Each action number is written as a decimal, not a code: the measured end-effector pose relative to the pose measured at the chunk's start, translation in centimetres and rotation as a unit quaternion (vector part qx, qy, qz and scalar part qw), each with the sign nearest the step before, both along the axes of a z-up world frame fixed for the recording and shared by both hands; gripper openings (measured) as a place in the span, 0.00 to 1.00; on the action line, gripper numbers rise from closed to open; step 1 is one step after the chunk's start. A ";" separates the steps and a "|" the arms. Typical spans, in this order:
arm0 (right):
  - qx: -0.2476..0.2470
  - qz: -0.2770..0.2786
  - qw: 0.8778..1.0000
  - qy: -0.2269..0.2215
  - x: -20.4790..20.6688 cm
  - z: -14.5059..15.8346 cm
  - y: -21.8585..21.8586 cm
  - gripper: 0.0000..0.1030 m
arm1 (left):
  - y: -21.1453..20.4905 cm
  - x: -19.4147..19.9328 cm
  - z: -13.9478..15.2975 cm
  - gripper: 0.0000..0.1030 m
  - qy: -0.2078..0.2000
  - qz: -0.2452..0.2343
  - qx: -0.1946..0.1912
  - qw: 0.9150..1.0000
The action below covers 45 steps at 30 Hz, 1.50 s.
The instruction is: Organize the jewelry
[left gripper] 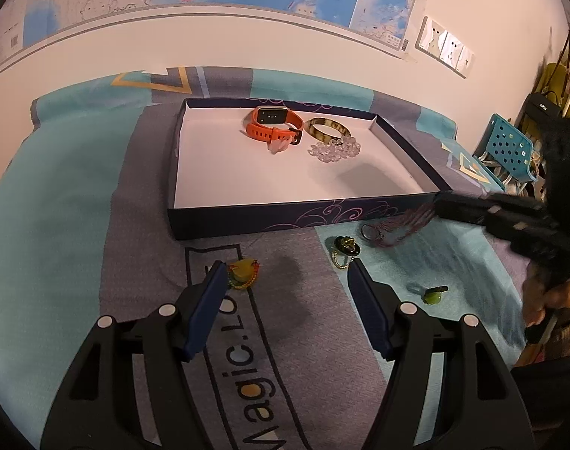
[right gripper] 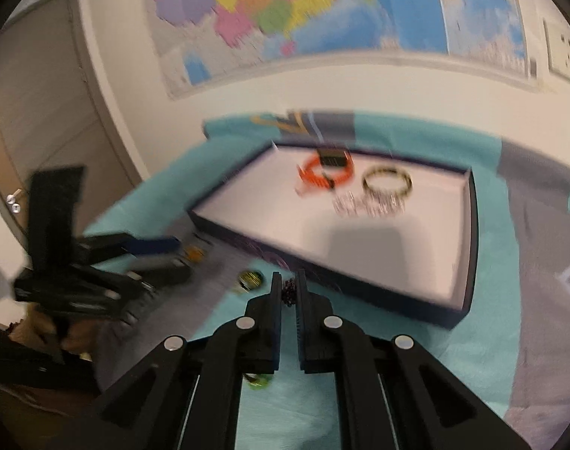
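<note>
Beaded necklace, dark red, was pinched between the right gripper's pressed-together jaws at lower centre of its view, just before the dark box's near wall. Left gripper stood spread, holding nothing.

I log: tray on bed cover; in it, watch left of bangle, bead bracelet before bangle; pendants before tray.
</note>
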State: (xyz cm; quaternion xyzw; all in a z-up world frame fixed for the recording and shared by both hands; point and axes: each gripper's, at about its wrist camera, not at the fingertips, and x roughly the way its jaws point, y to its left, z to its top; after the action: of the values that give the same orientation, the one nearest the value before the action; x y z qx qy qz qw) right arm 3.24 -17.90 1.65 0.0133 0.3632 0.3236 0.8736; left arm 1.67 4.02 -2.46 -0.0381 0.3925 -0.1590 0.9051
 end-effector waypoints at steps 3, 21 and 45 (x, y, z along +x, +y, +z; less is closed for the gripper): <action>0.014 0.000 1.000 -0.010 -0.4 1.2 -0.6 0.05 | 0.0 0.0 0.0 0.64 -0.001 0.000 0.002 1.000; 0.001 -0.059 0.996 0.070 0.4 -3.8 -4.1 0.07 | 1.0 1.0 -0.7 0.52 0.014 0.021 0.033 0.999; -0.004 -0.065 0.995 0.073 0.1 -4.3 -4.7 0.31 | -0.3 -0.5 -0.1 0.19 -0.010 -0.023 0.037 0.999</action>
State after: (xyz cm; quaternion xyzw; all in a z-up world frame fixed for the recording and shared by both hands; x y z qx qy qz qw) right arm 3.32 -22.56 -2.67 0.0572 0.4260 0.2630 0.8638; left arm 1.19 3.73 -2.61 0.0061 0.3900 -0.1650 0.9059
